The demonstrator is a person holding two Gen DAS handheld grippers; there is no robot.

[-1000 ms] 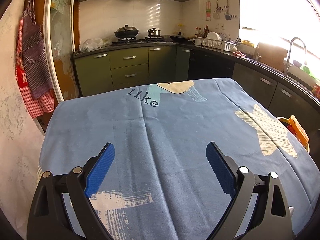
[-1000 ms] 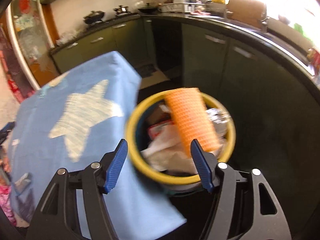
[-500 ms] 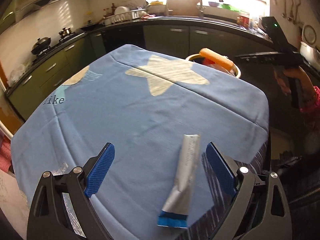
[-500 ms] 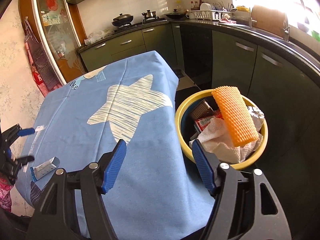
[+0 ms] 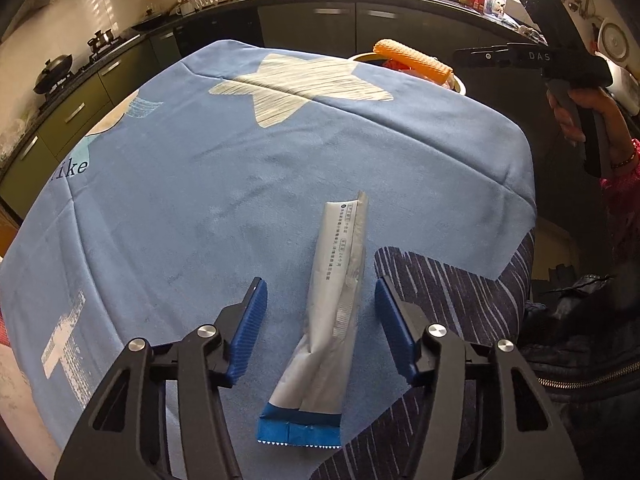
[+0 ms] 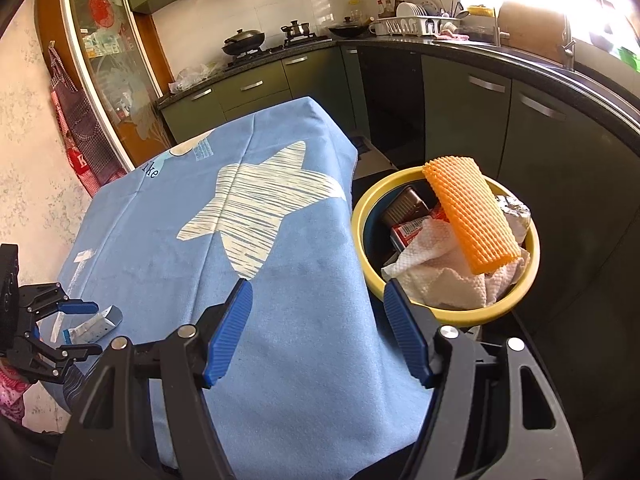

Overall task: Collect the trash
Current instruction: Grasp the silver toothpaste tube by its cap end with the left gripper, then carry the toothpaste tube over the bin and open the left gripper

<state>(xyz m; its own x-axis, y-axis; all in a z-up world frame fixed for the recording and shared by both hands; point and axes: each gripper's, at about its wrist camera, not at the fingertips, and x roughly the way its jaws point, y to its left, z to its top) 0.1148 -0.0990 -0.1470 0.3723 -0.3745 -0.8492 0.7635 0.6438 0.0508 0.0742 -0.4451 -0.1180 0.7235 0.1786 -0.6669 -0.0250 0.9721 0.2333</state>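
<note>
A flattened silver wrapper with a blue end (image 5: 332, 336) lies on the blue tablecloth (image 5: 200, 184) near the table's front corner. My left gripper (image 5: 318, 292) is open, its jaws on either side of the wrapper, not touching it. The wrapper (image 6: 96, 326) and left gripper (image 6: 74, 328) also show in the right wrist view. My right gripper (image 6: 318, 292) is open and empty, above the table edge beside a yellow-rimmed trash bin (image 6: 404, 182). The bin holds an orange foam net (image 6: 468, 220), crumpled paper towel (image 6: 436, 268) and packets. The bin's rim (image 5: 458, 84) shows beyond the table.
Dark green kitchen cabinets (image 6: 472, 100) and a black counter curve behind the bin. A stove with a wok (image 6: 244, 38) and a dish rack (image 6: 416, 24) stand on the counter. A red apron (image 6: 76, 132) hangs on the left wall. The person's hand holds the right gripper's handle (image 5: 580, 120).
My left gripper swung from the table's bare middle to the wrapper and came down around it. My right gripper drew back from above the bin toward the table edge.
</note>
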